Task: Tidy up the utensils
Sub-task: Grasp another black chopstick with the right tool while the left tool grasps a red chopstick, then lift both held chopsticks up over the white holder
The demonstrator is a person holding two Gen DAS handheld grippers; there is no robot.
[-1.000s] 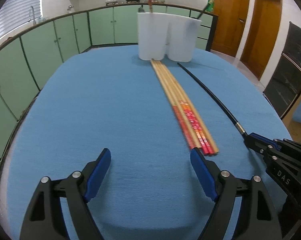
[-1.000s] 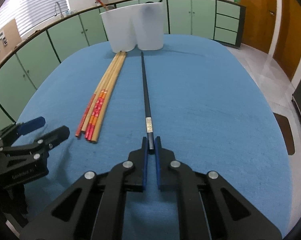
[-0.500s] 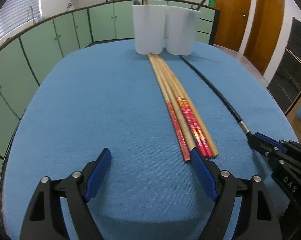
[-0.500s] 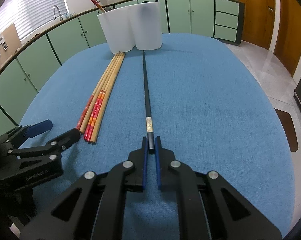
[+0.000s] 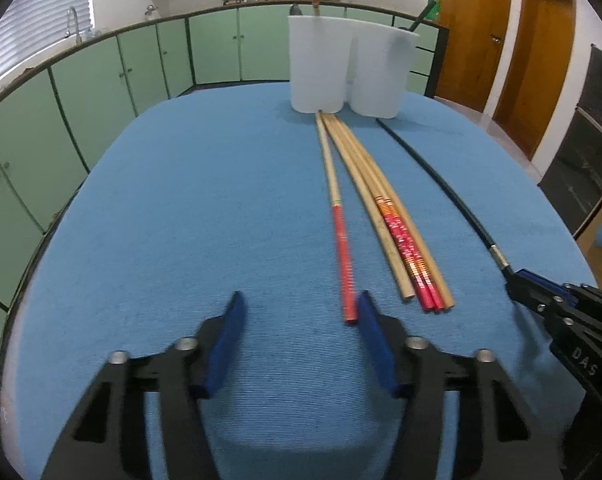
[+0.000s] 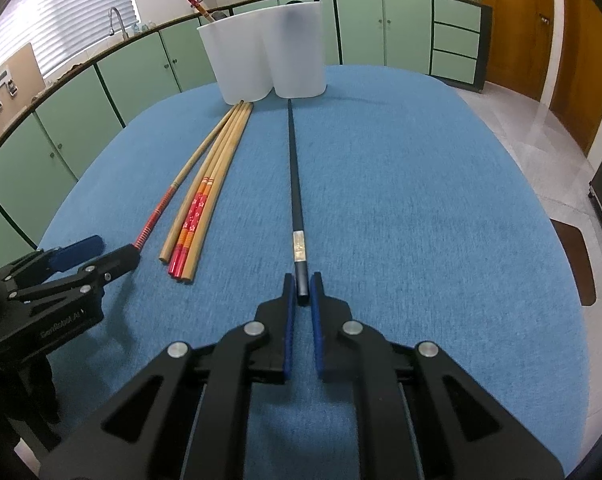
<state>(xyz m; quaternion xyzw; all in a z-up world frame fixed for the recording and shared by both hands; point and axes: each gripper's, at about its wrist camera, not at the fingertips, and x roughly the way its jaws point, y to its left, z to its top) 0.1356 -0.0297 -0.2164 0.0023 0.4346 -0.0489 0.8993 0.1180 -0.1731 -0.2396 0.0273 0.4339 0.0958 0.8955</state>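
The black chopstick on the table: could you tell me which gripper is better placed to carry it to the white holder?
Right. The right gripper is already closed around the black chopstick; the left gripper is open beside a red-tipped chopstick.

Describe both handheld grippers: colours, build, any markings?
Both match: the left gripper and right gripper have black angular skeletal frames with triangular cut-outs, silver pivot bolts, and flat blue finger pads. White lettering marks each body's side. No cables, sleeves or hands visible.

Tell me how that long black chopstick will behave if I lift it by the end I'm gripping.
The black chopstick looks straight and rigid, so it should probably lift without drooping. The right gripper holds only its very end, so the long far part may swing or pivot. Its smooth, slim shaft might slip between the pads.
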